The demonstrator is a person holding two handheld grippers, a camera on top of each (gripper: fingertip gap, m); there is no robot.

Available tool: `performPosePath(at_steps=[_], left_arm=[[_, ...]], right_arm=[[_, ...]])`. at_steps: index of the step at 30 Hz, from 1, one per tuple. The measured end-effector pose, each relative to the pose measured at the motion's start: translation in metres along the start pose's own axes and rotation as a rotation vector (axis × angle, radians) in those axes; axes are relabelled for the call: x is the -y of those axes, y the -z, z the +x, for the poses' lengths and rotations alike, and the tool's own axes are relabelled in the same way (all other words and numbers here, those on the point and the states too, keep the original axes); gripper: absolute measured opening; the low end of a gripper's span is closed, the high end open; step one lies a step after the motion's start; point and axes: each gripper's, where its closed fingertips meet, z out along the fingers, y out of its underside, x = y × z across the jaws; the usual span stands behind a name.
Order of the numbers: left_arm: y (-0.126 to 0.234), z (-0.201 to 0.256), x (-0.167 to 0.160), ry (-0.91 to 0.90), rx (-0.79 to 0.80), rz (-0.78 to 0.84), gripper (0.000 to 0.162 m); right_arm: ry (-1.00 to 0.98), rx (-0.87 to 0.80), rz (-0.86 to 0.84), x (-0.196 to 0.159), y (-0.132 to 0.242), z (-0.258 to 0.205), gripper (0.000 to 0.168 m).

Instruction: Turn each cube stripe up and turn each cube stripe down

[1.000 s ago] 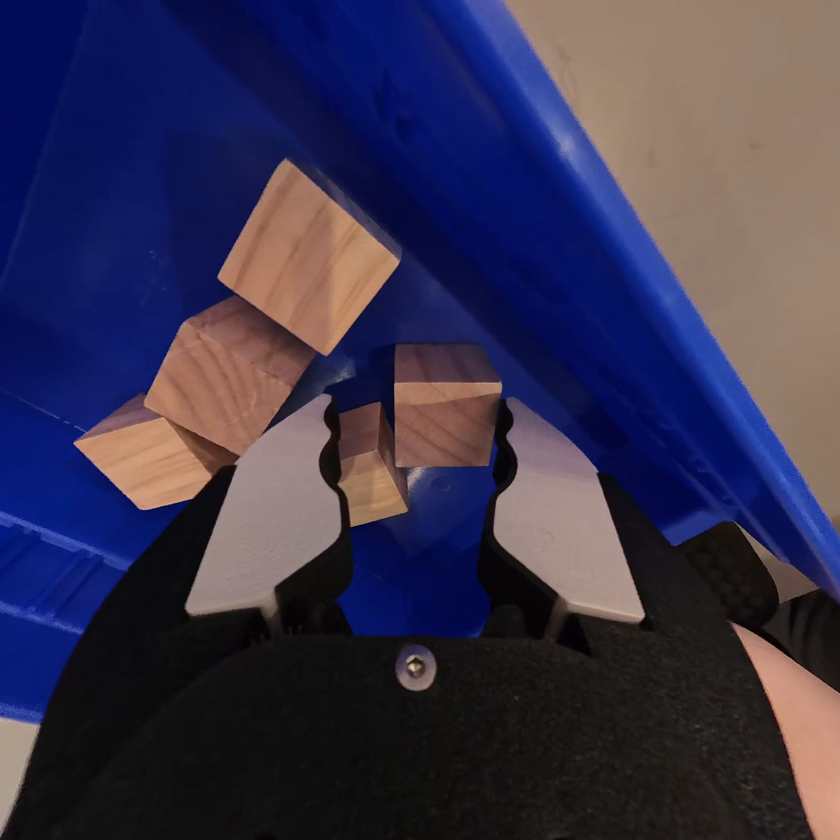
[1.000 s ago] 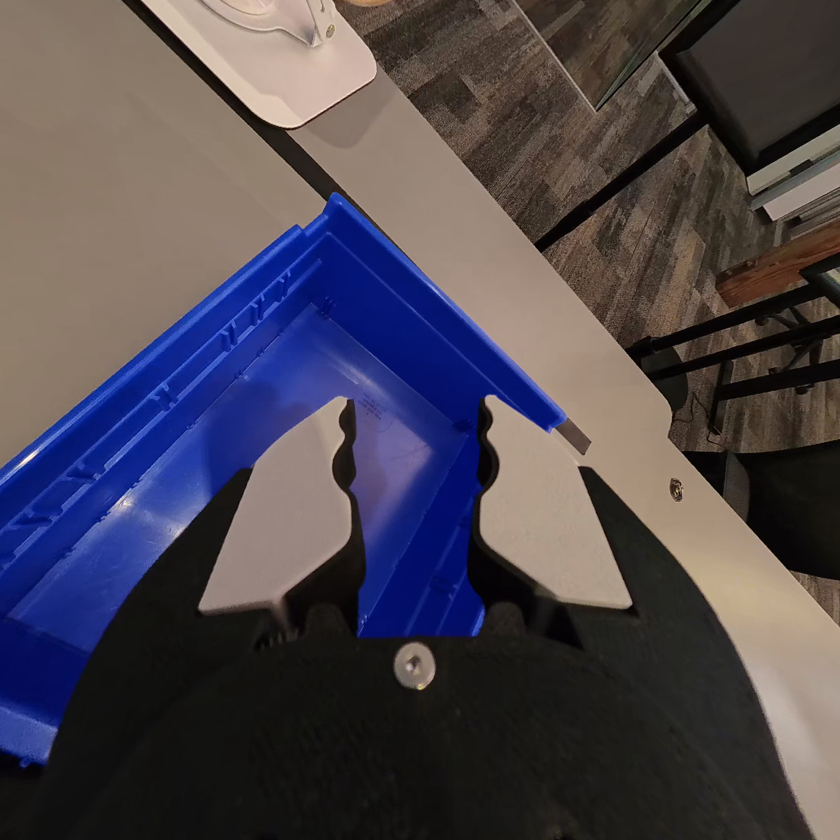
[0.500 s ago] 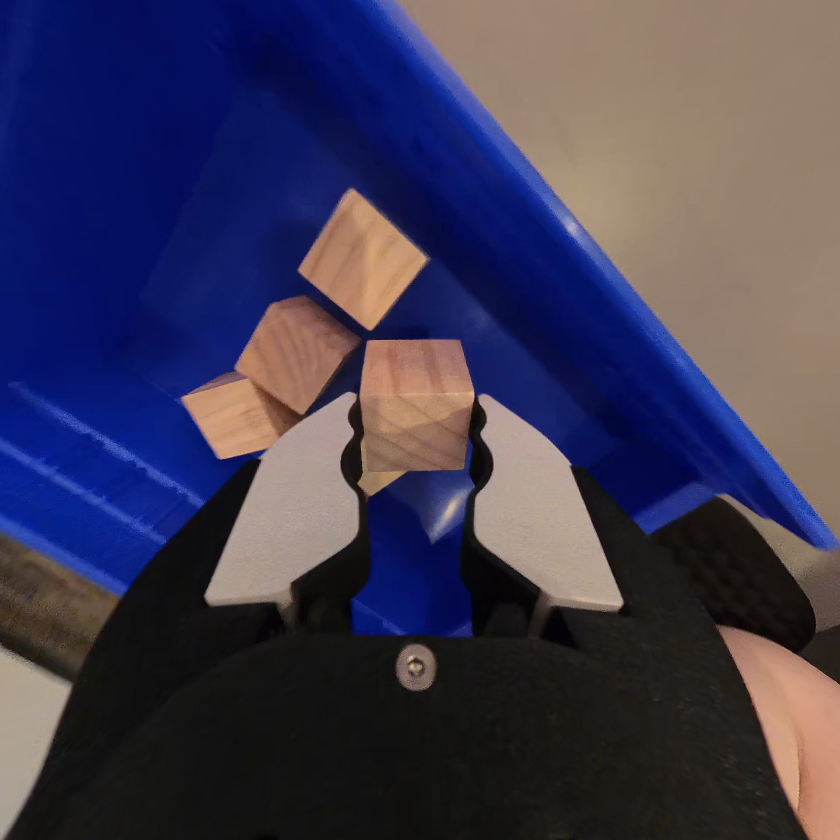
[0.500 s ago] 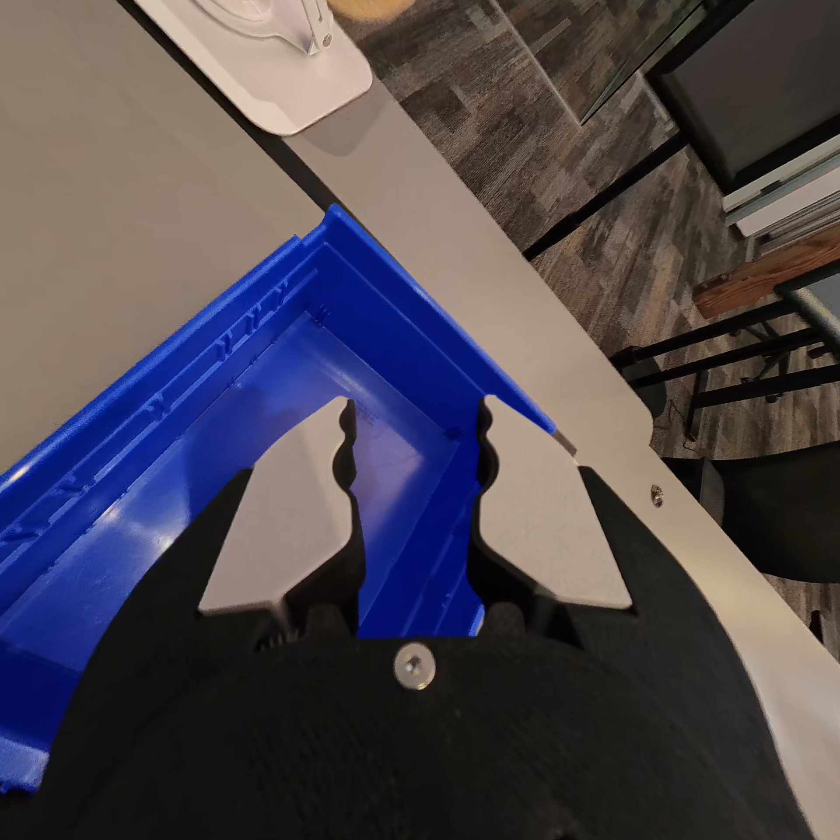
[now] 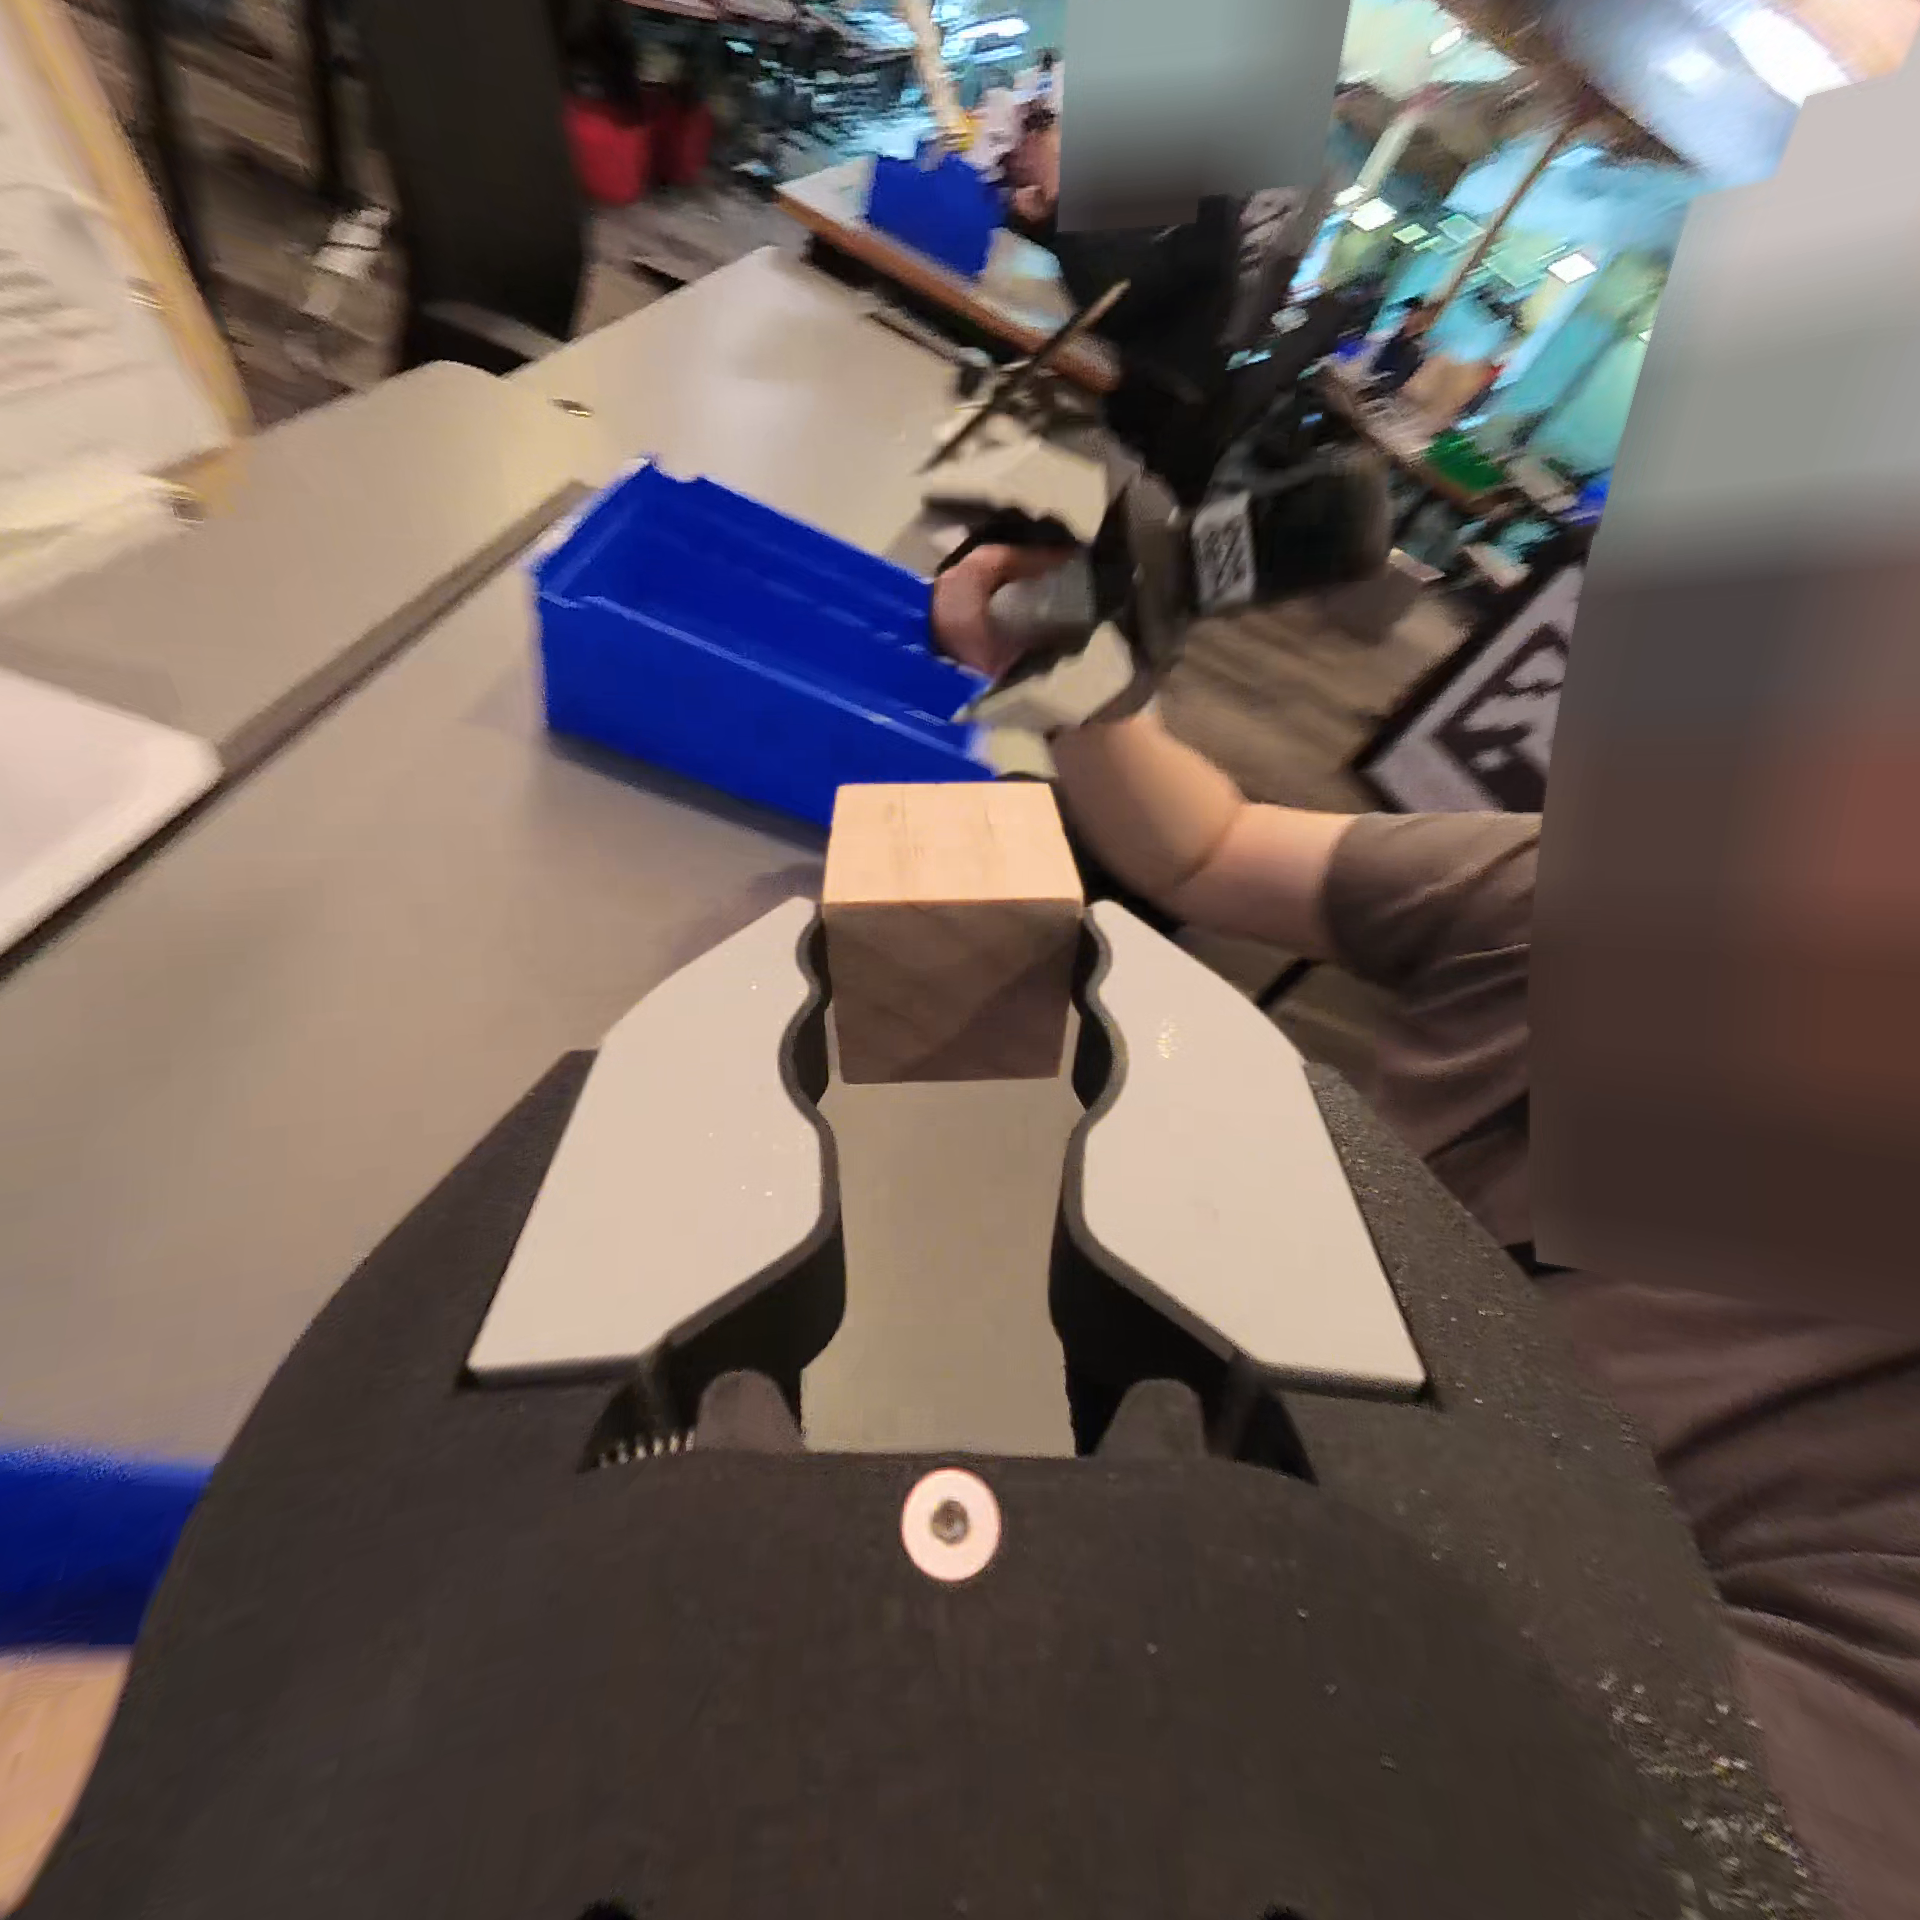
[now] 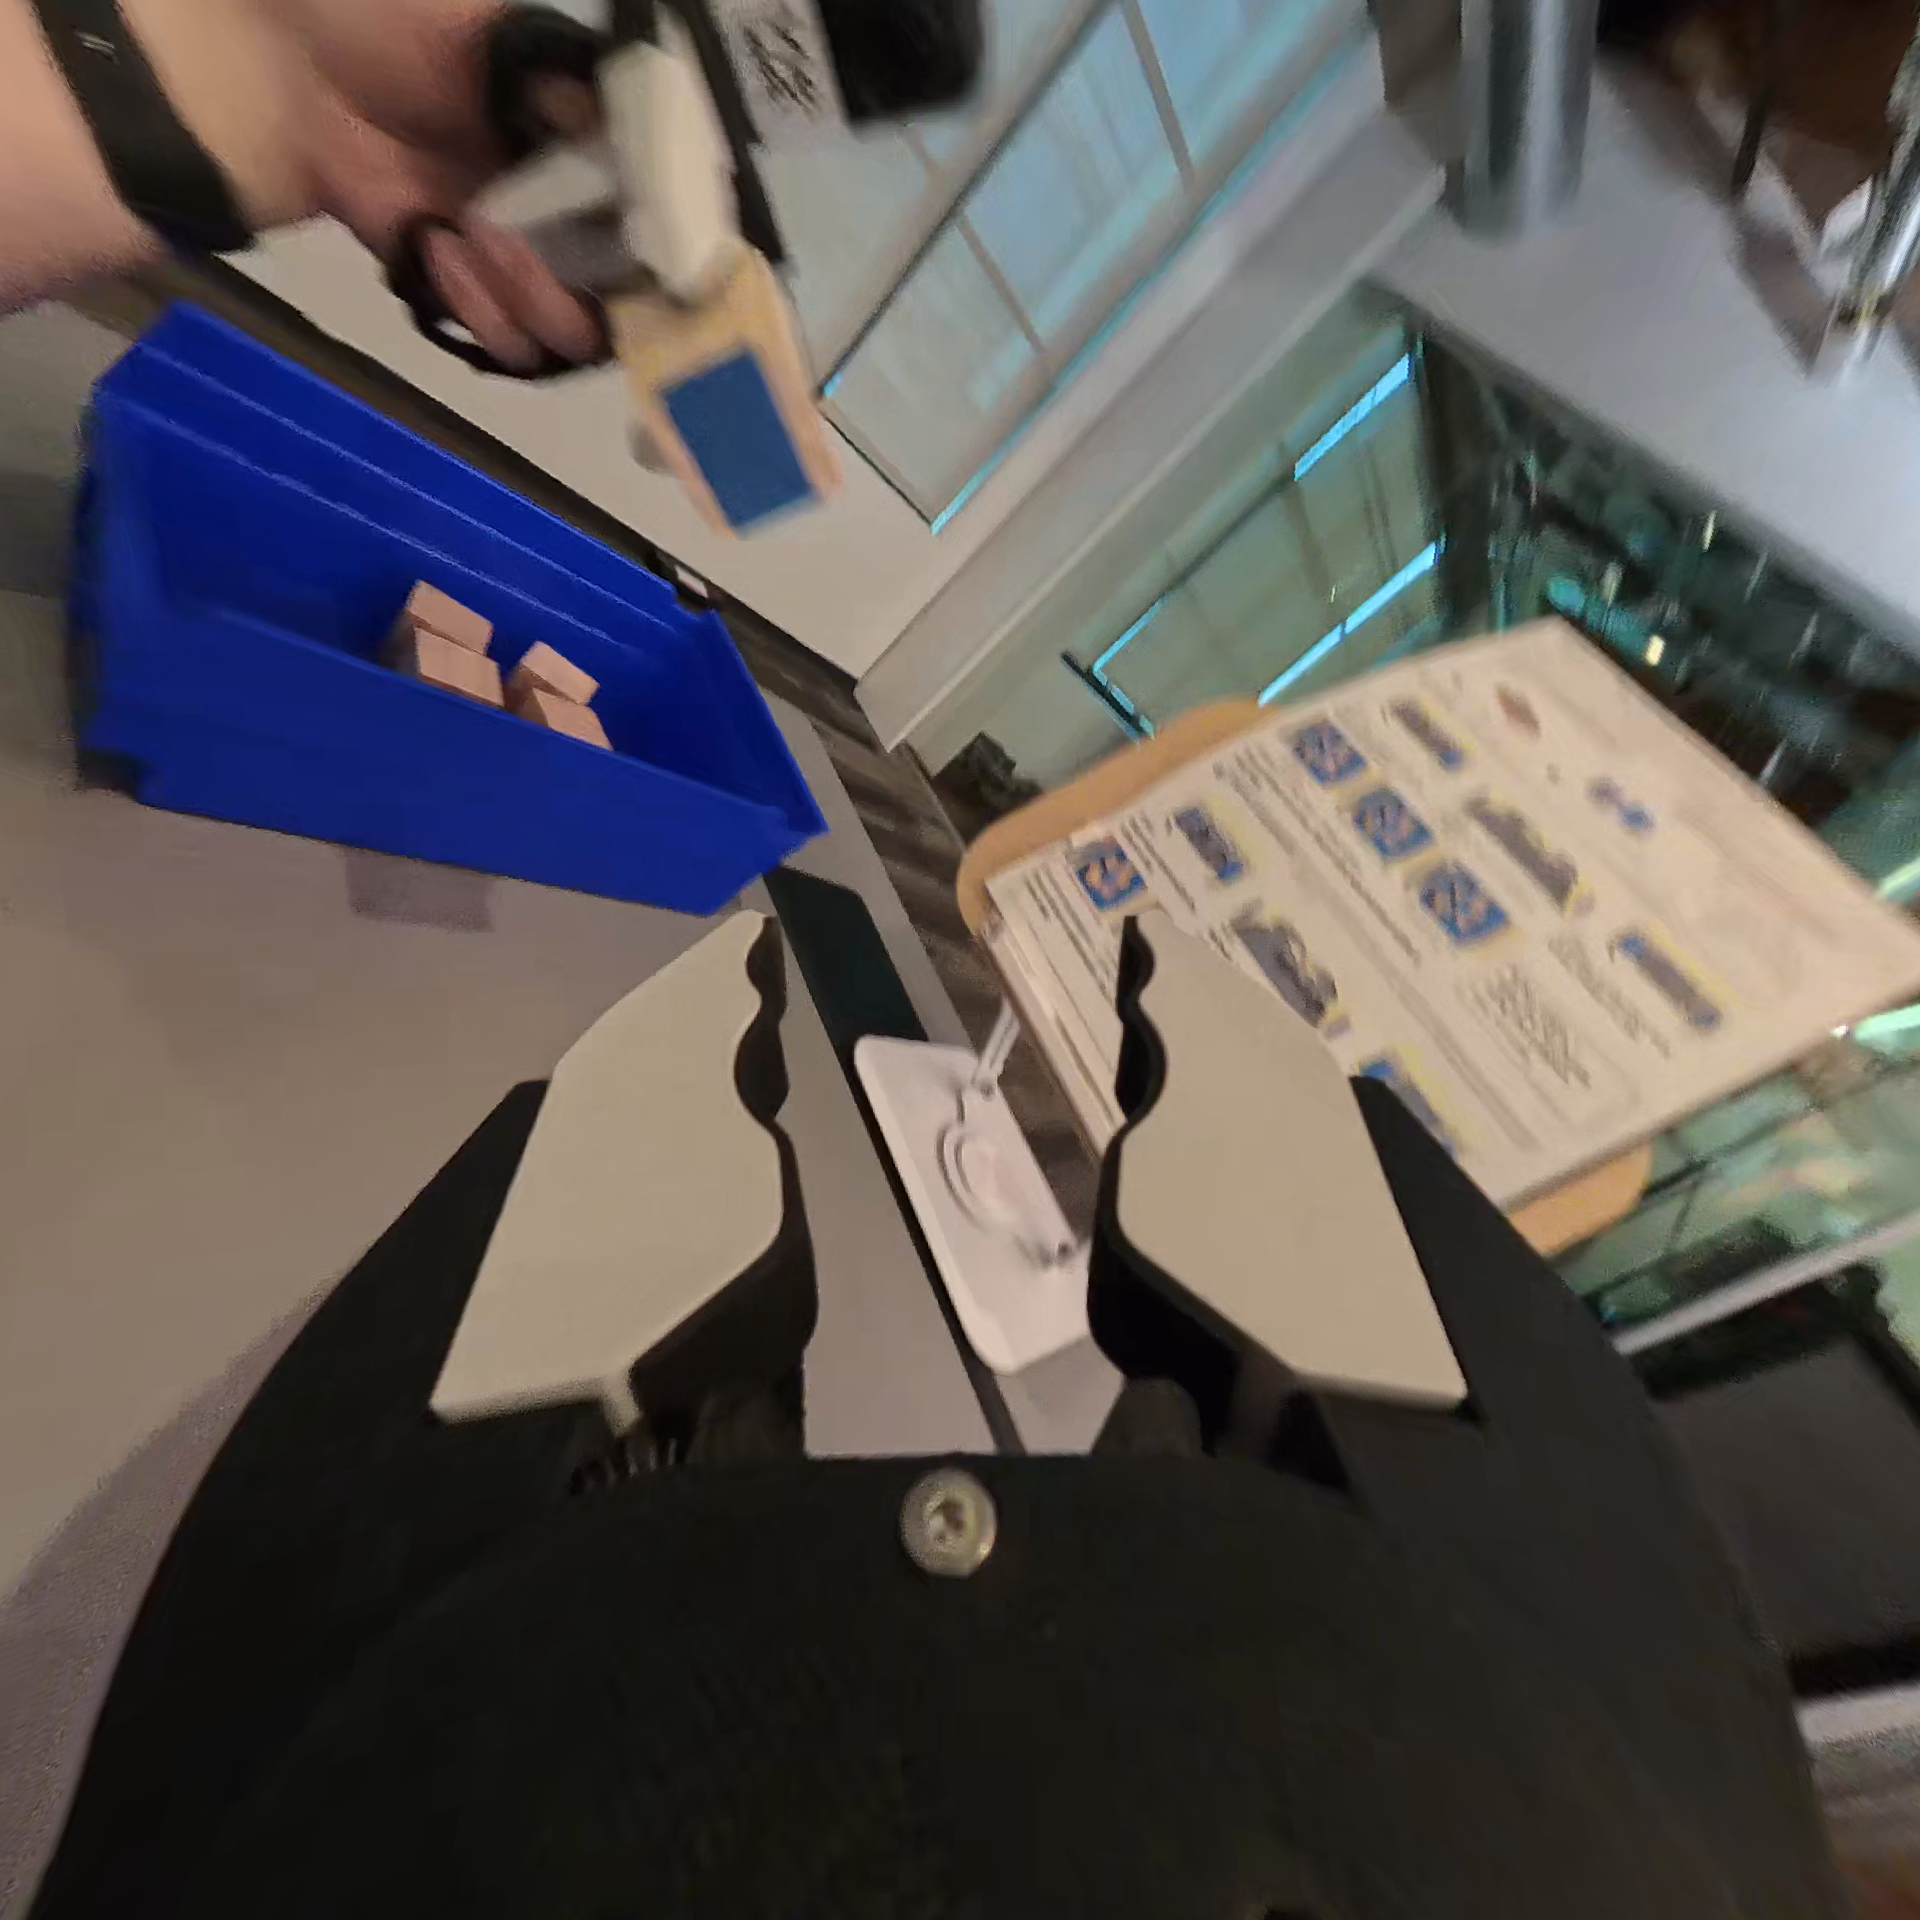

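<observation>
One wooden cube (image 5: 951, 940) sits pinched between the fingertips of the left gripper (image 5: 951, 977), held in the air above the grey table (image 5: 312, 987), clear of both blue bins. Seen from the right wrist camera, the same cube (image 6: 740, 416) shows a blue stripe on the face turned toward that lens. Four more cubes (image 6: 499, 675) lie clustered in the blue bin (image 6: 416, 800) on the far left of that view, some touching one another. A second blue bin (image 5: 727, 665) stands farther along the table in the left wrist view, with the right gripper (image 5: 1023, 613) hovering at its near right end. The right gripper (image 6: 951, 997) holds nothing, its fingers spread wide over a white plate-like base (image 6: 977, 1195) and a printed sheet on a board (image 6: 1455, 904).

The cube looks light, rigid and unlikely to break, with smooth flat faces that could slide under a loose grip. The present hold, on two opposite faces near the cube's middle, appears sound. A handover would best take the free pair of opposite faces, leaving the striped face exposed.
</observation>
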Motion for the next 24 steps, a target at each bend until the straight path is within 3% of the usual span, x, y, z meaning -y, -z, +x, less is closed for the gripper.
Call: performPosePath(at_steps=[4,11,19,24], left_arm=[[-0.043,0.024,0.004,0.095,-0.228,-0.004,0.044],[-0.101,0.053,-0.014,0.161,-0.452,-0.118,0.044],[-0.111,0.061,-0.025,0.101,-0.443,-0.183,0.044],[-0.112,0.061,-0.026,0.085,-0.454,-0.184,0.045]], right_arm=[[0.147,0.004,0.053,0.033,-0.013,-0.043,0.067],[0.108,0.02,0.123,0.053,-0.008,-0.054,0.066],[0.113,0.116,0.125,0.051,-0.005,-0.065,0.045],[0.111,0.132,0.124,0.051,-0.004,-0.066,0.045]])
